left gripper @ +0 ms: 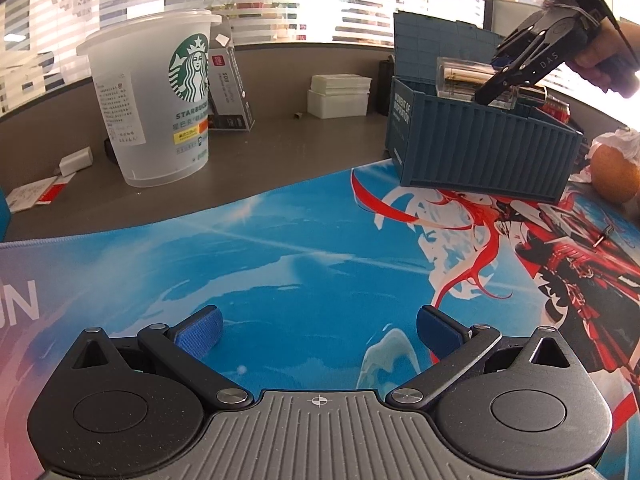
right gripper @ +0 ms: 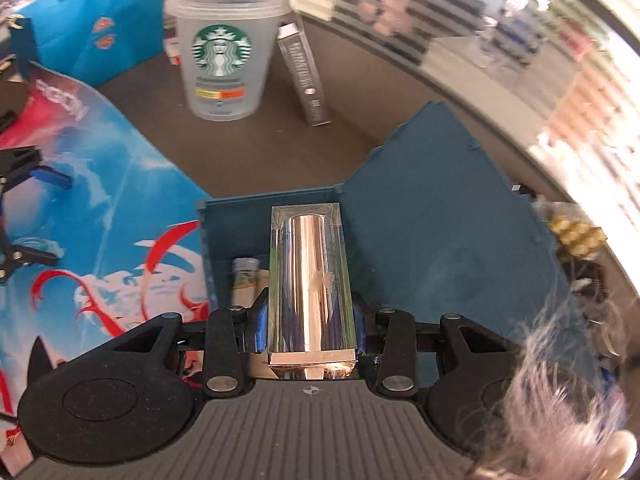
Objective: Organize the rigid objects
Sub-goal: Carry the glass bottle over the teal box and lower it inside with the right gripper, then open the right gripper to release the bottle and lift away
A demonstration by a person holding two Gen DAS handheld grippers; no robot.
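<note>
My right gripper (right gripper: 308, 320) is shut on a clear rectangular bottle with a gold core (right gripper: 310, 276) and holds it over the open blue container box (right gripper: 420, 216). In the left wrist view the same gripper (left gripper: 500, 80) holds the bottle (left gripper: 460, 78) above the box (left gripper: 480, 148), whose lid stands open behind. A small bottle (right gripper: 245, 276) lies inside the box. My left gripper (left gripper: 318, 328) is open and empty, low over the blue printed desk mat (left gripper: 280, 248).
A Starbucks plastic cup (left gripper: 160, 96) stands on the desk at the back left, with a slim dark box (left gripper: 232, 92) beside it. A white plastic case (left gripper: 338, 96) sits further back. An orange (left gripper: 614, 172) lies right of the blue box. A blue paper bag (right gripper: 92, 20) stands far left.
</note>
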